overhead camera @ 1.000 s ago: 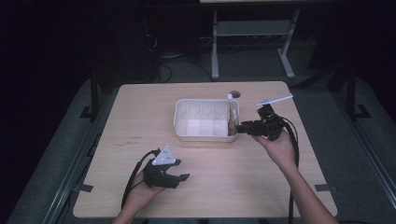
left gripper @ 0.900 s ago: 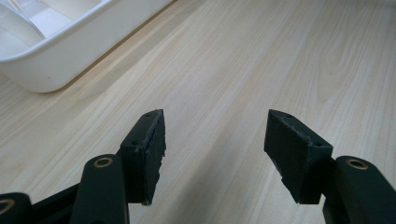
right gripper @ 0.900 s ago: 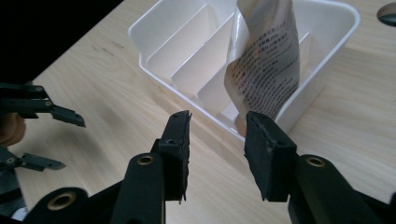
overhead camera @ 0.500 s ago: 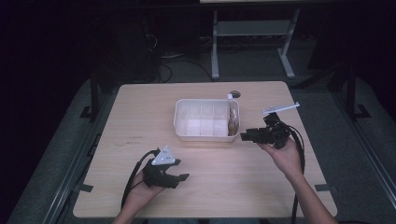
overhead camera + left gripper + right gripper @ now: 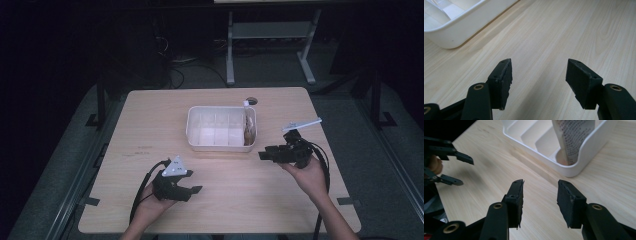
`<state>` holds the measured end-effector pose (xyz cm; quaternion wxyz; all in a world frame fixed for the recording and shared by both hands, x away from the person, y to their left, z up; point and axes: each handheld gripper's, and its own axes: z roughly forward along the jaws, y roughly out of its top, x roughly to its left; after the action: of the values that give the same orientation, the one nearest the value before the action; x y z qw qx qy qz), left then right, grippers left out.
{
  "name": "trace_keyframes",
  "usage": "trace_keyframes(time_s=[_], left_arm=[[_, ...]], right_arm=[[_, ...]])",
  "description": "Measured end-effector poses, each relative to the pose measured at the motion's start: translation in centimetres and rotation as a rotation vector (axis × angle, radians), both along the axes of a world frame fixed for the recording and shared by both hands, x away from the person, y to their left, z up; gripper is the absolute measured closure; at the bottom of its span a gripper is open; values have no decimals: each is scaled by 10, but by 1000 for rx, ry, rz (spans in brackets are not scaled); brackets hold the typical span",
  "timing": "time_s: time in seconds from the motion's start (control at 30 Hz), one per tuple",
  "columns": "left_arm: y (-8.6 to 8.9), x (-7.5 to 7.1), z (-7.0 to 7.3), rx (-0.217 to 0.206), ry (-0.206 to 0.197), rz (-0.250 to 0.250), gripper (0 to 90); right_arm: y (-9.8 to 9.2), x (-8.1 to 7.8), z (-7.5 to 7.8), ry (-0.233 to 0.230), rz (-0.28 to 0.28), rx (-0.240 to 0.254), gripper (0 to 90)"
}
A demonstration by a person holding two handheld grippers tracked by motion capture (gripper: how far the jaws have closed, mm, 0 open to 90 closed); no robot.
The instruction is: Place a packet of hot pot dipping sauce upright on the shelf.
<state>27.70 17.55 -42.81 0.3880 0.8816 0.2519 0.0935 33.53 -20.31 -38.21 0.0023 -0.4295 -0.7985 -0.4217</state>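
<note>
Overhead light brightens the pale wooden table [image 5: 150,130] against dark, dim surroundings; gripper views sharp, soft shadows beneath jaws.

A white tray [image 5: 200,131] sits on the light wooden worktop [image 5: 150,120], near the middle and toward the far side. Thin walls split it into a row of slots. A small packet [image 5: 248,127] with tiny print stands up in the slot at the right end, leaning a little. The other slots look bare.
</note>
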Motion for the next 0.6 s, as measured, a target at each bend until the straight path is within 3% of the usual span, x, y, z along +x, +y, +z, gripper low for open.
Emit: trace_keyframes(time_s=[0.6], left_arm=[[0,0,0,8,-3,-2,374]], right_arm=[[-14,-17,-17,25,2,2,539]])
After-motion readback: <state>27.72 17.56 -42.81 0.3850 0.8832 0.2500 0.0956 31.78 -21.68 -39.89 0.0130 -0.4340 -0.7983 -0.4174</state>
